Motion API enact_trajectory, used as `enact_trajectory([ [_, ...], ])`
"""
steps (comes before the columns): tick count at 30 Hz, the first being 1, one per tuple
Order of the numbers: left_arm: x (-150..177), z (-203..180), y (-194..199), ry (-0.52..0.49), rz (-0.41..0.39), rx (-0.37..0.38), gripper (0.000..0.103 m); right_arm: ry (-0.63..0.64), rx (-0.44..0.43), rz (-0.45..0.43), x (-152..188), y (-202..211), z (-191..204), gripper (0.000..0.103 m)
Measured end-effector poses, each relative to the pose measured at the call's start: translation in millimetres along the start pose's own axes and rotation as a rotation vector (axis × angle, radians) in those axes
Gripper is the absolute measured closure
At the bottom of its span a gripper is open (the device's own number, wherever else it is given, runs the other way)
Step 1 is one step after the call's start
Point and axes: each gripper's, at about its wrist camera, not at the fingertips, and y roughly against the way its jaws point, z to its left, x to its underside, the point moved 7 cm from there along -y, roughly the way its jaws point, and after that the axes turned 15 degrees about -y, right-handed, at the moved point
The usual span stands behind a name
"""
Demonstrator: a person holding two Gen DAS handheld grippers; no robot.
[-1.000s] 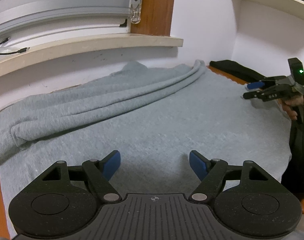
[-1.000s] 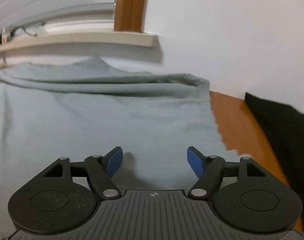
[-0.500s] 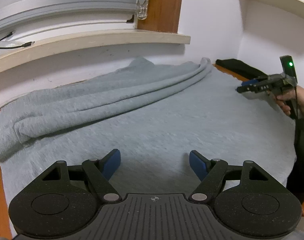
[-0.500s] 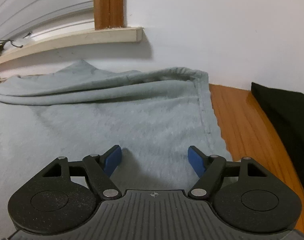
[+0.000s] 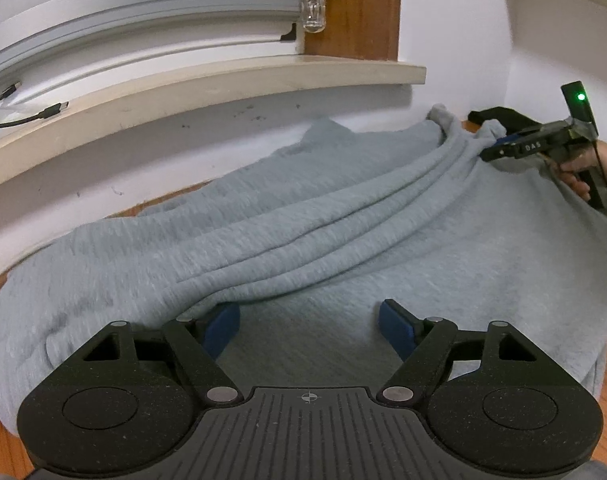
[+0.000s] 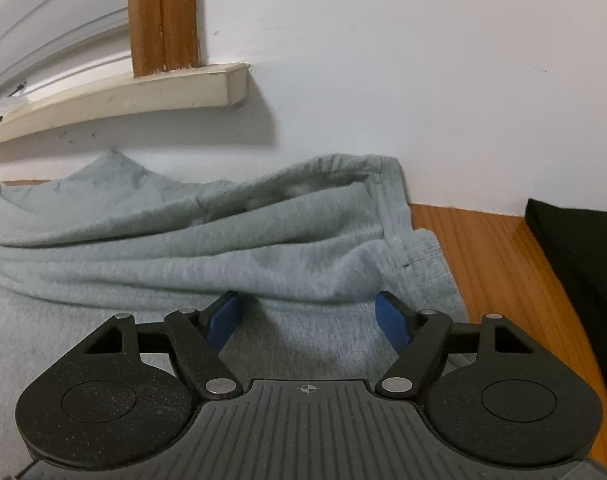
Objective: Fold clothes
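Both grippers moved in on the bunched far fold of the soft grey knit garment (image 5: 343,240) spread over the wooden counter (image 6: 483,248). Left gripper (image 5: 309,320) & right gripper (image 6: 307,314) spread wide, nothing gripped; pinch looks next.

Left tongs (image 5: 309,322): black speckled linkage, silver pivot screws, blue pads, ribbed grey housing with crosshair mark. Right tongs (image 6: 307,318) identical; green LED lit.
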Motion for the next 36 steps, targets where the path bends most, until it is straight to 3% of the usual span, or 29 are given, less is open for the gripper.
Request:
enact_trajectory([
  [4, 0.0, -2.3, 5.4, 0.0, -0.005, -0.031, 0.023, -0.01, -0.018, -0.011, 8.4, 14.7, -3.3, 0.031],
  [11, -11.1, -32.7, 43.9, -0.027, -0.081, -0.035, 0.025, -0.009, -0.023, -0.03, 38.5, 62.7, 3.0, 0.032],
  [17, -8.3, -80.1, 73.3, -0.034, -0.12, 0.037, 0.038, 0.079, -0.158, 0.015, 72.5, 90.7, 74.8, 0.045],
  [22, 6.7, -115.2, 86.2, -0.058, -0.106, 0.105, 0.052, 0.146, -0.286, 0.082, 98.9, 96.5, 135.5, 0.045],
  [28, 19.2, -143.2, 90.1, -0.084, -0.09, 0.174, 0.052, 0.225, -0.328, 0.131, 116.8, 96.3, 169.9, 0.047],
  [30, 20.4, -148.7, 86.2, -0.093, -0.082, 0.183, 0.052, 0.247, -0.327, 0.121, 118.8, 98.6, 172.1, 0.059],
  [32, 20.8, -153.0, 79.9, -0.107, -0.074, 0.187, 0.052, 0.247, -0.327, 0.122, 117.9, 99.1, 171.7, 0.084],
  [34, 20.7, -156.8, 73.9, -0.121, -0.067, 0.188, 0.052, 0.243, -0.326, 0.126, 117.2, 99.7, 169.6, 0.102],
  [36, 20.1, -156.5, 71.3, -0.118, -0.071, 0.185, 0.052, 0.246, -0.323, 0.117, 117.1, 101.9, 166.6, 0.102],
])
